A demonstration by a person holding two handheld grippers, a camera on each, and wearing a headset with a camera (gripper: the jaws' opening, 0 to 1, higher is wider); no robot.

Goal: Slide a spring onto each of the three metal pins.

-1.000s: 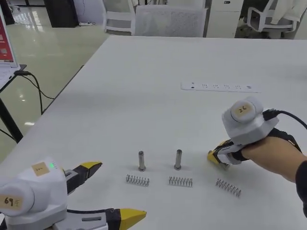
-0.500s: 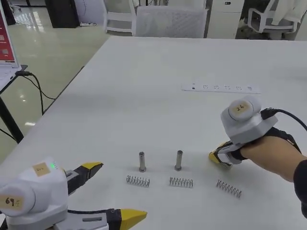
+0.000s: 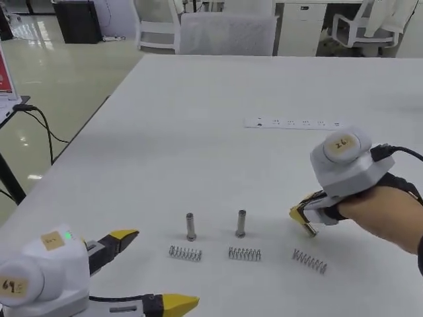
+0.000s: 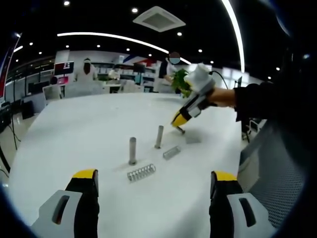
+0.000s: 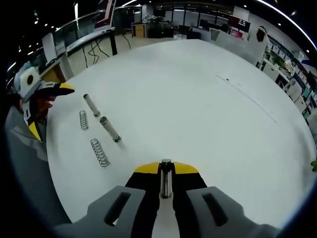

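Two metal pins [image 3: 190,226] [image 3: 241,223] stand upright on the white table [image 3: 218,132]. In front of them three springs [image 3: 185,253] [image 3: 244,253] [image 3: 309,261] lie in a row. My right gripper [image 3: 305,216], to the right of the pins, is shut on a third pin [image 5: 165,178], held just above the table beyond the rightmost spring. Its own view has the standing pins [image 5: 91,104] [image 5: 110,128] and two springs [image 5: 83,119] [image 5: 99,151] to the left. My left gripper [image 3: 155,271] is open at the near left, facing the pins [image 4: 132,150] [image 4: 159,137] with nothing between its fingers.
A white power strip [image 3: 295,123] lies farther back on the table. Chairs [image 3: 225,33] stand beyond the far edge. The table's left edge [image 3: 79,132] drops to the floor, where a cable [image 3: 39,125] hangs.
The head camera has shifted a little. My right gripper stays shut on the pin at nearly the same spot. The left gripper has kept still and open.
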